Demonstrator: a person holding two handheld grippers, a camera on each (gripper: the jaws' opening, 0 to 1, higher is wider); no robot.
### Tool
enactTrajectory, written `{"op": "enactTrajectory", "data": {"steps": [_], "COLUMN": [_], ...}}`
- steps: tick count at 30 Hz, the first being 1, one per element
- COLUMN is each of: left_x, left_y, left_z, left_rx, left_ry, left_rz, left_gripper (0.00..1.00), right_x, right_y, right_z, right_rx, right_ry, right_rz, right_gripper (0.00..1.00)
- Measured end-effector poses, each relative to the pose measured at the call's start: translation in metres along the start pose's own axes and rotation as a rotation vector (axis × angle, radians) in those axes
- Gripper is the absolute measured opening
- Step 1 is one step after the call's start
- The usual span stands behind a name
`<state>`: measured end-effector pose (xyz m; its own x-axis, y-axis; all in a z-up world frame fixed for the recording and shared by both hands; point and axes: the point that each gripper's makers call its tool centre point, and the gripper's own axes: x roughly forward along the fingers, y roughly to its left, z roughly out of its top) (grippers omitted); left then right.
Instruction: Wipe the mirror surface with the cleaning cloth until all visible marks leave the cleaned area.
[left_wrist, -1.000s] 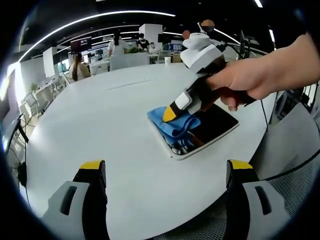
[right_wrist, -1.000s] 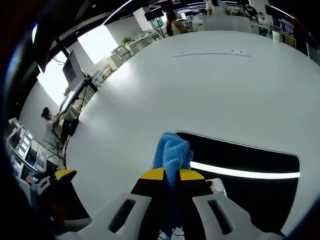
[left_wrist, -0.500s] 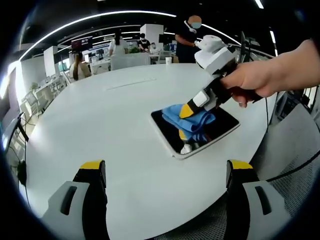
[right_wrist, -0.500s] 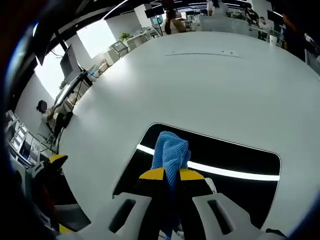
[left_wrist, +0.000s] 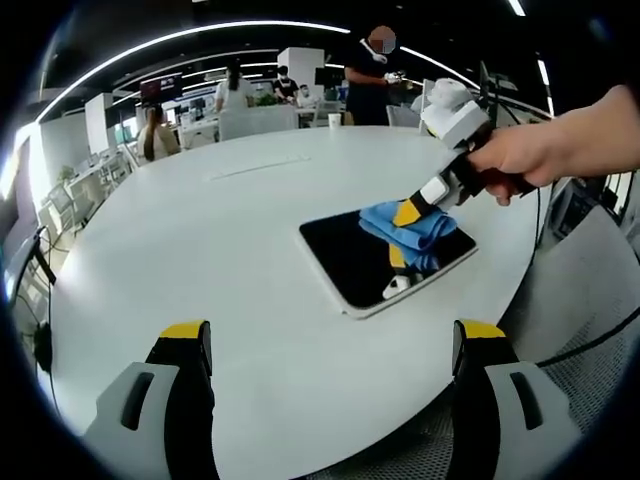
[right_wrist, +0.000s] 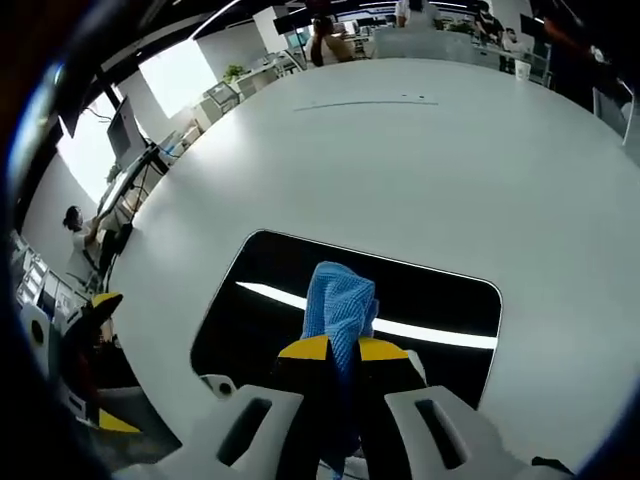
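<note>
A dark rectangular mirror (left_wrist: 360, 258) (right_wrist: 430, 297) with a white rim lies flat on the round white table (left_wrist: 200, 240). A blue cleaning cloth (left_wrist: 412, 224) (right_wrist: 340, 305) rests on the mirror's right part, pinched in my right gripper (left_wrist: 412, 212) (right_wrist: 343, 349), which a person's hand (left_wrist: 520, 160) holds from the right. In the right gripper view the yellow-tipped jaws are shut on the cloth, and a bright light strip reflects in the glass. My left gripper (left_wrist: 330, 335) hovers near the table's front edge, jaws wide apart, holding nothing.
The white table (right_wrist: 420, 160) stretches far beyond the mirror. A person stands behind the table (left_wrist: 372, 80) and others sit at desks (left_wrist: 160, 135) in the background. A mesh chair (left_wrist: 590, 370) is off the table's right edge. The left gripper (right_wrist: 85, 360) shows at lower left.
My right gripper has dragged the cloth across the mirror from its left end to its right part, uncovering the left glass. The left gripper has stayed put.
</note>
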<state>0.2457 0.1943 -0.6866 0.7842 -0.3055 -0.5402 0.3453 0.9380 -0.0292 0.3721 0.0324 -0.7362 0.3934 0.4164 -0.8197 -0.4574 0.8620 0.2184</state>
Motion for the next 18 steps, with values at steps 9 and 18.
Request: {"op": "enactTrajectory", "data": {"steps": [9, 18], "left_x": [-0.001, 0.0], "left_y": [0.001, 0.001], "left_z": [0.0, -0.001], "left_rx": [0.003, 0.007], "left_ry": [0.0, 0.006], "left_rz": [0.006, 0.002], "left_gripper": [0.99, 0.99], "right_x": [-0.008, -0.016], "right_y": [-0.021, -0.048], "right_z": [-0.004, -0.008], "right_rx": [0.017, 0.049], "right_ry": [-0.001, -0.003], "right_rz": [-0.017, -0.035], "right_gripper": [0.03, 0.03]}}
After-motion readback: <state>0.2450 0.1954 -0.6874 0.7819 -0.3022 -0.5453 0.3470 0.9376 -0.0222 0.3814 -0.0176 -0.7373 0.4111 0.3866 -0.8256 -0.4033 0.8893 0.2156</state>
